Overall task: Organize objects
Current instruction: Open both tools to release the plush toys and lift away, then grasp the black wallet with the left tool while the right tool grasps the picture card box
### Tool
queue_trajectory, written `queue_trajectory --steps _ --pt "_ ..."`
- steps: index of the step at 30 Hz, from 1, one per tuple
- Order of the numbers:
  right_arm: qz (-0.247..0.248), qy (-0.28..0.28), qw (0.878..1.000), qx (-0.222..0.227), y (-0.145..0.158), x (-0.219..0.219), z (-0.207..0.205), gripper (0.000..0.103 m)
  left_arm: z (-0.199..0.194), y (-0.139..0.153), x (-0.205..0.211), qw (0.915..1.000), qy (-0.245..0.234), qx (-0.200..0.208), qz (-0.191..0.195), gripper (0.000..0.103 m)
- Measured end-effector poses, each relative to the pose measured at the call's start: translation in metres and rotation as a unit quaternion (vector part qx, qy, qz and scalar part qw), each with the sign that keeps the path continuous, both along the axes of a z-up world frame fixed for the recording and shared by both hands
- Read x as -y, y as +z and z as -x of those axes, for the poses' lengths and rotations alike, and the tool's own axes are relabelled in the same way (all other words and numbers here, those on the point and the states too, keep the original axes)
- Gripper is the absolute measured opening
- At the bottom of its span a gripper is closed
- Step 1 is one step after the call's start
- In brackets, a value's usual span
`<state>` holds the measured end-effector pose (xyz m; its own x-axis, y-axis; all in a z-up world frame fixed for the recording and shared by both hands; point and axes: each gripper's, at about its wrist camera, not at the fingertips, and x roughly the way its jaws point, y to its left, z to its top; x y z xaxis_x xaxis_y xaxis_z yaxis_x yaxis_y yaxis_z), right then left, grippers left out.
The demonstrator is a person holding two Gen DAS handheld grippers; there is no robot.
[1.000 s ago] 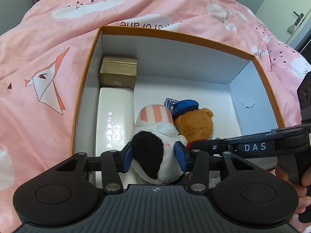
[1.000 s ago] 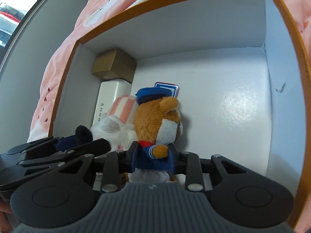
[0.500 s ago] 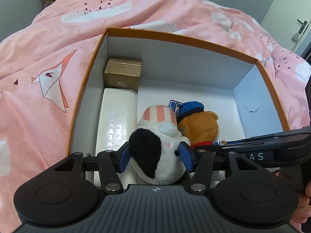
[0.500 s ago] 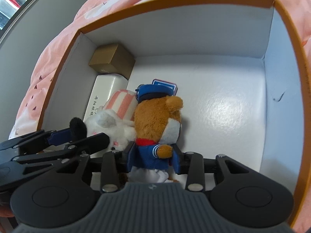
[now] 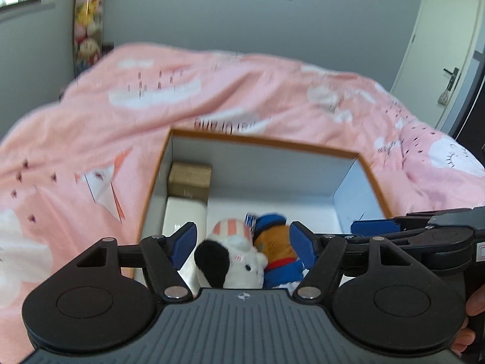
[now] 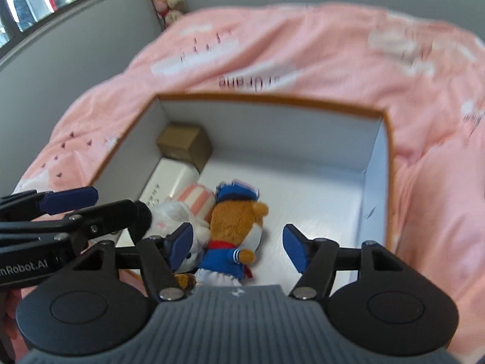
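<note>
An orange-rimmed white box (image 5: pixel 357 163) (image 6: pixel 376 139) lies on the pink bed. Inside lie a white plush dog with a black ear and striped hat (image 5: pixel 230 257) (image 6: pixel 178 209) and a brown bear in a blue sailor suit (image 5: pixel 279 254) (image 6: pixel 236 230), side by side. A gold box (image 5: pixel 190 179) (image 6: pixel 185 142) and a white case (image 5: pixel 185 215) (image 6: pixel 172 179) sit along the left wall. My left gripper (image 5: pixel 242 242) is open above the dog, empty. My right gripper (image 6: pixel 238 245) is open above the bear, empty.
The pink quilt (image 5: pixel 212 97) surrounds the box. A column of plush toys (image 5: pixel 88 30) stands by the grey wall. A door (image 5: pixel 448 45) is at the far right. The box floor right of the bear (image 6: pixel 318 200) is bare.
Both grippers opened, letting go of the dog and the bear, and pulled up and back from the box. The two toys stay lying inside.
</note>
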<state>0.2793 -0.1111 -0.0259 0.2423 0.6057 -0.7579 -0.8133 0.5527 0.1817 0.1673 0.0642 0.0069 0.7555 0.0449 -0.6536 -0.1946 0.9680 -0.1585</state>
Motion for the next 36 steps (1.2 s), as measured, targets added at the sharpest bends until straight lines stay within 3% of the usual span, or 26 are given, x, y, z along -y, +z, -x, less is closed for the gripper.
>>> queue_trajectory --steps 2,8,17,20,25,36 --pt "-0.020 -0.001 1.000 0.020 0.011 0.011 0.007 0.077 0.009 0.008 0.009 0.9995 -0.005 0.023 -0.019 0.085" --pt "-0.061 -0.011 0.995 0.073 0.035 0.049 0.026 0.083 0.032 0.021 0.030 0.9972 -0.012 0.060 -0.043 0.085" --pt "-0.070 -0.031 0.990 0.115 0.034 0.102 0.056 0.091 0.058 0.014 0.046 0.9973 -0.033 0.065 -0.015 0.085" --pt "-0.056 -0.039 0.992 0.104 0.026 0.115 0.058 0.091 0.065 0.004 0.048 0.9982 -0.035 0.048 -0.007 0.085" --pt "-0.019 -0.072 0.996 0.041 0.009 0.139 0.050 0.090 0.067 -0.019 0.051 0.9974 -0.063 -0.005 0.035 0.083" --pt "0.037 -0.077 0.994 -0.066 -0.033 0.156 0.052 0.060 0.064 -0.056 0.075 0.9842 -0.134 -0.100 0.059 0.067"
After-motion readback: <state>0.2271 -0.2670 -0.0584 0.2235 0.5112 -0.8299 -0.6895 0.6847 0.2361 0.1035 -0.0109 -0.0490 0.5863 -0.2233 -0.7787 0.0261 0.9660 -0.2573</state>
